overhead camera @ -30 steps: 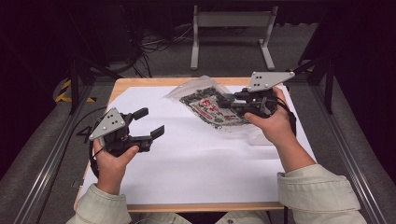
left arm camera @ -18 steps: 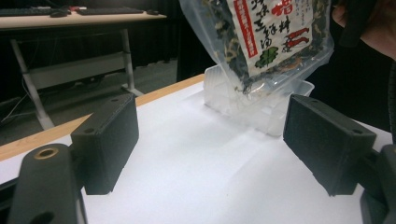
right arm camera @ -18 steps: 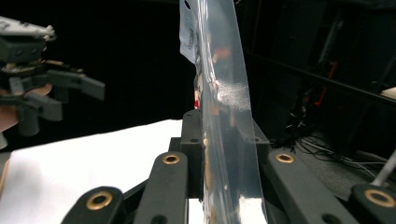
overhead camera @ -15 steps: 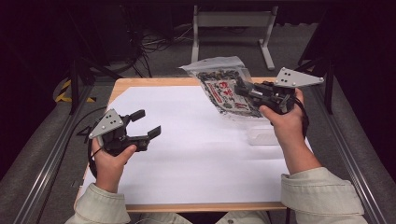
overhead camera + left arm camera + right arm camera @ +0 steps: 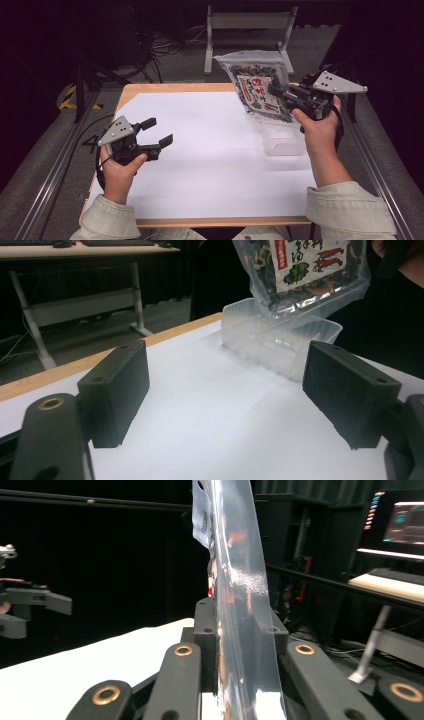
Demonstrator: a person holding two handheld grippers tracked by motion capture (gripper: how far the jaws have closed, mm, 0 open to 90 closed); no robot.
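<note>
My right gripper (image 5: 276, 93) is shut on a clear plastic snack bag (image 5: 256, 85) with a red and green label, holding it in the air above the table's far right. In the right gripper view the bag (image 5: 234, 595) stands edge-on, pinched between the jaws of the right gripper (image 5: 239, 630). Below the bag, a clear plastic tray (image 5: 283, 140) rests on the white sheet; the left gripper view shows this tray (image 5: 280, 340) with the bag (image 5: 305, 270) hanging over it. My left gripper (image 5: 157, 132) is open at the table's left, with nothing between its jaws.
A white sheet (image 5: 210, 160) covers the wooden table (image 5: 165, 88). A metal stand (image 5: 250, 25) and cables lie on the floor beyond the far edge. Metal rails run along both sides of the table. A monitor (image 5: 400, 522) glows at the right.
My right gripper has lifted the bag off the table and carried it up and to the right, uncovering the clear tray. The left gripper has stayed open in about the same place.
</note>
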